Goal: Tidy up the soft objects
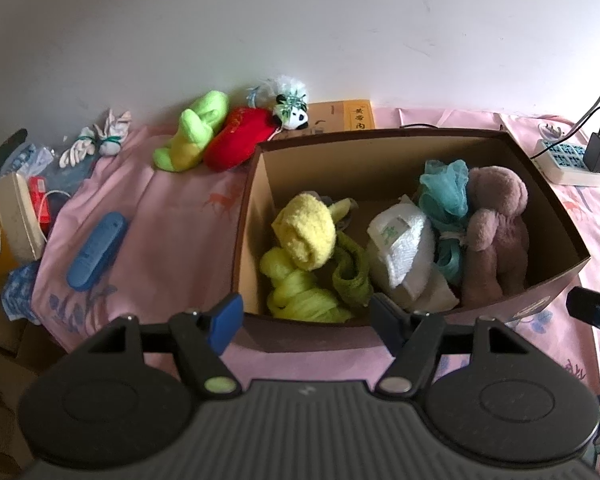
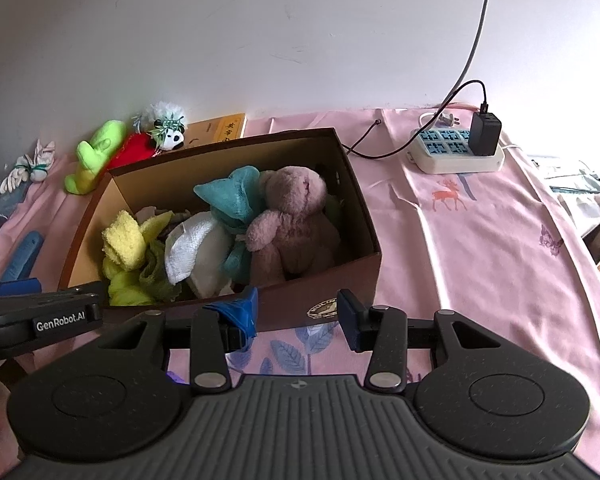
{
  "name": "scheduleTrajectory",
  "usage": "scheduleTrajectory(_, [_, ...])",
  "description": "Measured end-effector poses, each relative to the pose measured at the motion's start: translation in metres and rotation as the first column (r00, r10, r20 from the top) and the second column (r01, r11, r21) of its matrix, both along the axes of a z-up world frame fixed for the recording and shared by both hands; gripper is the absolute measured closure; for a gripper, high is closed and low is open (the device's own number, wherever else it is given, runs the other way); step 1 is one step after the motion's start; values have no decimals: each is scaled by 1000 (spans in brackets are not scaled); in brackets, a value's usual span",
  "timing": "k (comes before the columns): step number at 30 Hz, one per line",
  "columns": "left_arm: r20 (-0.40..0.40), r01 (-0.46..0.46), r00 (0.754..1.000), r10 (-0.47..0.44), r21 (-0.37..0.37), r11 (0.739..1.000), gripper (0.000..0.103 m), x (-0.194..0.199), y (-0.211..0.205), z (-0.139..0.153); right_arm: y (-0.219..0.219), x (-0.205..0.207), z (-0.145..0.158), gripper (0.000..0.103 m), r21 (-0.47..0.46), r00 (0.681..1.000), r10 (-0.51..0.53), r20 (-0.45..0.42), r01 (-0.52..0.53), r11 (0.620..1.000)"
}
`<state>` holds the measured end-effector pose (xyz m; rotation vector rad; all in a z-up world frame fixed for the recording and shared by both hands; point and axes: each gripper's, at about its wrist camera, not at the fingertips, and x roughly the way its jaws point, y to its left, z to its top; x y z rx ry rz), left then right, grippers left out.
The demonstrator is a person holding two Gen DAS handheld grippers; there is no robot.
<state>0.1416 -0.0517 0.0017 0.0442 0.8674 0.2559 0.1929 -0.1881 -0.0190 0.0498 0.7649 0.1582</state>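
A brown cardboard box (image 1: 380, 140) (image 2: 364, 220) on the pink sheet holds a mauve teddy bear (image 1: 496, 224) (image 2: 292, 220), a teal cloth (image 1: 444, 188) (image 2: 232, 196), a white towel (image 1: 400, 248) (image 2: 192, 252), a yellow fuzzy sock (image 1: 306, 232) (image 2: 124, 244) and lime-green fabric (image 1: 300, 296). Behind the box, by the wall, lie a lime-green plush (image 1: 192, 136) (image 2: 94, 156), a red pouch (image 1: 238, 140), a small panda toy (image 1: 294, 112) (image 2: 172, 136) and white tied socks (image 1: 96, 142) (image 2: 30, 168). My left gripper (image 1: 304, 320) hovers open at the box's near rim. My right gripper (image 2: 298, 316) stands open before the box's front wall, holding nothing.
A white power strip (image 2: 456, 152) (image 1: 568, 164) with a black charger and cables sits at the back right. A blue case (image 1: 96, 252), a tissue box (image 1: 8, 220) and small packets crowd the left edge. A yellow book (image 1: 348, 114) leans behind the box.
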Motion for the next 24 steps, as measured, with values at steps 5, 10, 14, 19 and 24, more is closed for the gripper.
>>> scheduleTrajectory(5, [6,0,1000,0,19,1000,31,-5,5,3,5,-4,1,76,17,1000,0,9,0,1000])
scheduleTrajectory(10, [14,8,1000,-9,29,1000,31,-5,7,6,8,-3,4,76,28,1000,-9,16,8,1000])
scheduleTrajectory(14, [21,13,1000,-14,30,999,31,-2,9,7,11,-2,5,76,27,1000,-14,27,13,1000])
scheduleTrajectory(19, [25,18,1000,-19,25,1000,31,4,12,6,13,2,4,76,18,999,-20,25,20,1000])
scheduleTrajectory(24, [18,23,1000,-23,12,1000,31,9,14,2,16,6,0,76,5,1000,-25,14,25,1000])
